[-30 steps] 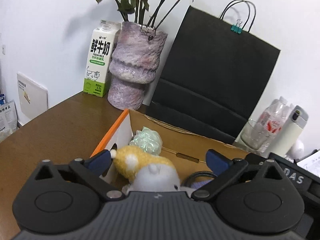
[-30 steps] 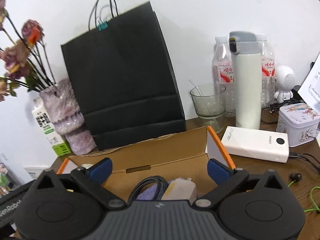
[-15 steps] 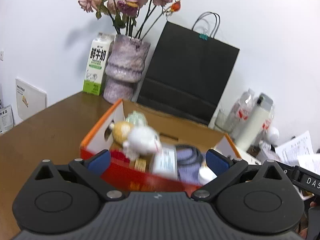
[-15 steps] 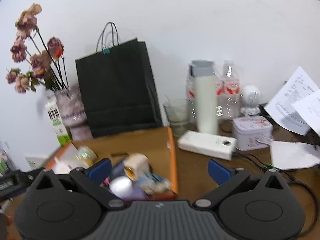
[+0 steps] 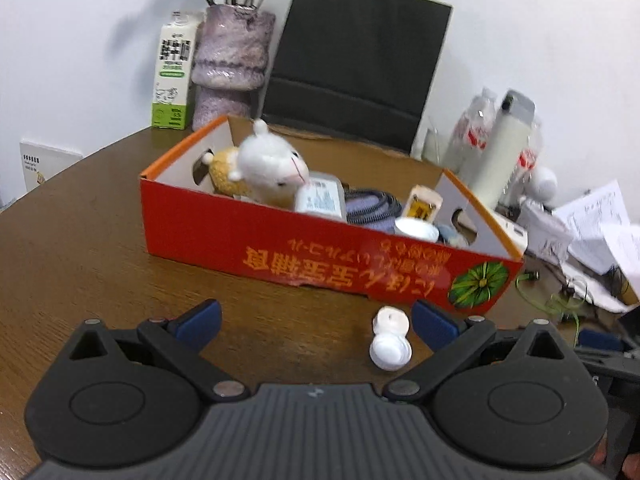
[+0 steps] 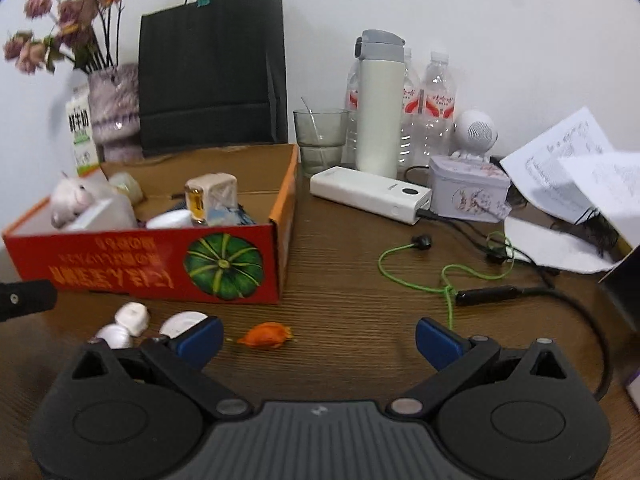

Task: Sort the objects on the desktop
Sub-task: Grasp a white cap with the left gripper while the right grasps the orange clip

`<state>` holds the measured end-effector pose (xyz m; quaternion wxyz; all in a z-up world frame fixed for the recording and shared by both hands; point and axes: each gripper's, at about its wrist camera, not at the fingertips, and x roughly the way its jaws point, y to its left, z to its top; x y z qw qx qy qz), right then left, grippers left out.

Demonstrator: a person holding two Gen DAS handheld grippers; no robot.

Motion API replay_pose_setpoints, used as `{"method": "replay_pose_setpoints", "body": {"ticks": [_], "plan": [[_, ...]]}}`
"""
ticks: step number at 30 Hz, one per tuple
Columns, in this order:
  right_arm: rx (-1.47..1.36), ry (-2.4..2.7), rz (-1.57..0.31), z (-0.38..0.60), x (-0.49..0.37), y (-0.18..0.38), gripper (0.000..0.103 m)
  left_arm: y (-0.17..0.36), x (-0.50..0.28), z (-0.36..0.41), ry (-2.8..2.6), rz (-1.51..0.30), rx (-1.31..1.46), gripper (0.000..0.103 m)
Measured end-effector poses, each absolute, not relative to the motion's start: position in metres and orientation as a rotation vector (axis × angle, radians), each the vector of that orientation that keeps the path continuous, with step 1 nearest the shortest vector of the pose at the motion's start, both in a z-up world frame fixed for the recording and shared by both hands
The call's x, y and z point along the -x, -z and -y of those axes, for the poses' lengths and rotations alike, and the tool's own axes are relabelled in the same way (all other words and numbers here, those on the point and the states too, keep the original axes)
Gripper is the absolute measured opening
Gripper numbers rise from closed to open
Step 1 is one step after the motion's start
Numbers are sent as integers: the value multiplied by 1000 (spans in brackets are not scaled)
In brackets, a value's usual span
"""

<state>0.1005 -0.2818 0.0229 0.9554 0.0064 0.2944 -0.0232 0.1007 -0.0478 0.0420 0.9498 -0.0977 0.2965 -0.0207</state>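
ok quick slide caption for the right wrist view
Open right claw hovering over a wooden desk, facing a red cardboard box filled with sorted items.

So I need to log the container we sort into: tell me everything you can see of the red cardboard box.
The red cardboard box is an open-topped carton with orange rim edges, plain brown inside, and a hand-hole in each end wall. Its front bears upside-down orange lettering and a green pumpkin picture. It stands flat on the wooden table, before the black paper bag. It holds a white plush toy, a coiled cable and small packages. No gripper touches it.
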Motion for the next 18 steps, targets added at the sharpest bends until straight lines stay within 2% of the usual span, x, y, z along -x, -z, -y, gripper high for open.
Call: {"method": "replay_pose_setpoints", "body": {"ticks": [3,5,7,12,13,15,16,18], "plan": [[3,33,-612,282,-103,-19,101,-33,-104,58,64,-637,158,103],[18,27,-626,283,-107,-15,95,-29,-105,64,88,-652,135,102],[26,18,-632,283,-111,-13,93,-26,-106,71,94,-655,111,99],[49,-29,-621,280,-118,-8,90,-17,-113,84,125,-693,58,76],[59,-35,-623,278,-120,-8,88,-16,-113,87,132,-695,48,75],[70,-49,-624,276,-122,-8,79,-16,-114,92,133,-685,22,66],[69,-54,-626,276,-122,-8,73,-16,-114,93,137,-685,21,65],[59,-73,-638,276,-125,-7,61,-15,-114,95,134,-679,9,54]]}}
